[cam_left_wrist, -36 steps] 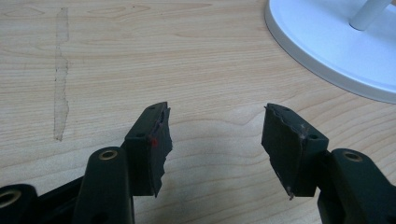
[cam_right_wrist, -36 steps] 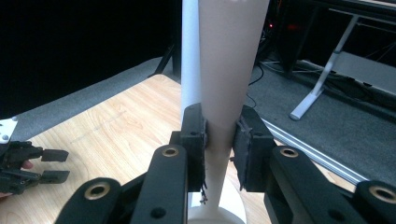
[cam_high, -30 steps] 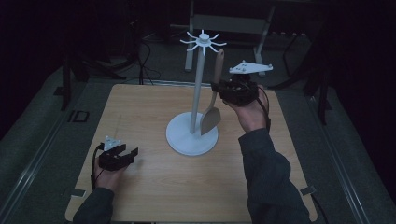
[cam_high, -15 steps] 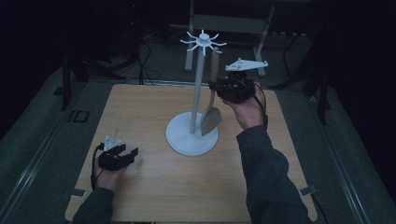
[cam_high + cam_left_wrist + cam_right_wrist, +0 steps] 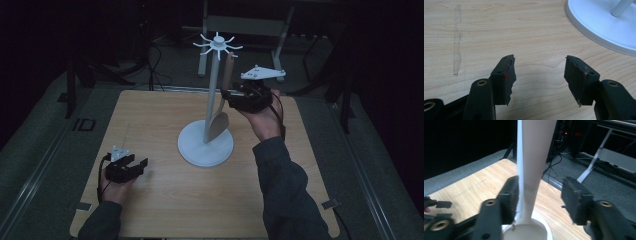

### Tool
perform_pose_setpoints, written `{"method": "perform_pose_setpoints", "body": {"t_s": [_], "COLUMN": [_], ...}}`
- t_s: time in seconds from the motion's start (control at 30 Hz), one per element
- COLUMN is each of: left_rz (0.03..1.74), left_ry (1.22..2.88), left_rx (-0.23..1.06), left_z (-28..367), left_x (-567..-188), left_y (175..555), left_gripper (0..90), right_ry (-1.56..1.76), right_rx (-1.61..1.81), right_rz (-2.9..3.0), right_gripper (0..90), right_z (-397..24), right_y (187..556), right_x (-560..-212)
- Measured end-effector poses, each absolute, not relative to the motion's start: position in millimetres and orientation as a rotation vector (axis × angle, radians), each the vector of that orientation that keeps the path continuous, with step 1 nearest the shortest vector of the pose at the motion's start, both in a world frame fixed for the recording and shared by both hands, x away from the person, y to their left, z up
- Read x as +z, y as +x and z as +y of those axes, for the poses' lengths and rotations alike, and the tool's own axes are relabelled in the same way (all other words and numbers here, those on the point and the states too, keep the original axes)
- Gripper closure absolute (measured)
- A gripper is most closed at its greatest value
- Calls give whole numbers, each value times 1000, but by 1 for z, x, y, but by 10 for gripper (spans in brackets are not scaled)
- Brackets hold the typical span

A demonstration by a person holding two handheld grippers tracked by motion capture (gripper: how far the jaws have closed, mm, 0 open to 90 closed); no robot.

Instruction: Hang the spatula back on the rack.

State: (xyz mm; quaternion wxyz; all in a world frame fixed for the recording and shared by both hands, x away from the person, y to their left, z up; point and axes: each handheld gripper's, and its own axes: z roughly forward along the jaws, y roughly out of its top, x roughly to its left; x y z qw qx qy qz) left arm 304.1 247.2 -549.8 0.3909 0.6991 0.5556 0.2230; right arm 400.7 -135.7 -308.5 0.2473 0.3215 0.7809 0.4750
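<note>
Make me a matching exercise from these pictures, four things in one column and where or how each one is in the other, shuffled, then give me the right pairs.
Things:
1. wooden spatula
2. white stand
3. left hand-held gripper
4. right hand-held gripper

Place or state:
A. rests low on the near left of the table, jaws apart with bare wood between them
B. hangs upright beside the white pole, blade down near the round base
C. held up at the spatula's handle, which passes between its open jaws, just opened
D. stands mid-table, with a ring of hooks on top

Pairs: 1-B, 2-D, 3-A, 4-C

Spatula (image 5: 220, 117) against stand (image 5: 206, 145) (mid-table (image 5: 150, 115))
</note>
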Motion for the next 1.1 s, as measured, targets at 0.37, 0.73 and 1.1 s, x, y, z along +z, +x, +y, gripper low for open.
{"method": "perform_pose_setpoints", "body": {"t_s": [0.37, 0.73, 1.1], "left_rz": [1412, 1414, 1417], "left_ry": [1775, 1779, 1775], "left_rx": [568, 567, 571], "left_z": [247, 247, 247], "left_x": [-550, -550, -551], "left_y": [304, 305, 305], "left_gripper": [419, 419, 419], "right_ry": [871, 943, 1091], "right_rx": [1261, 1216, 1157], "right_rz": [2111, 2107, 2136], "right_gripper": [250, 240, 240], "right_z": [-142, -163, -195], "right_y": [393, 386, 386], "right_x": [-311, -325, -372]}}
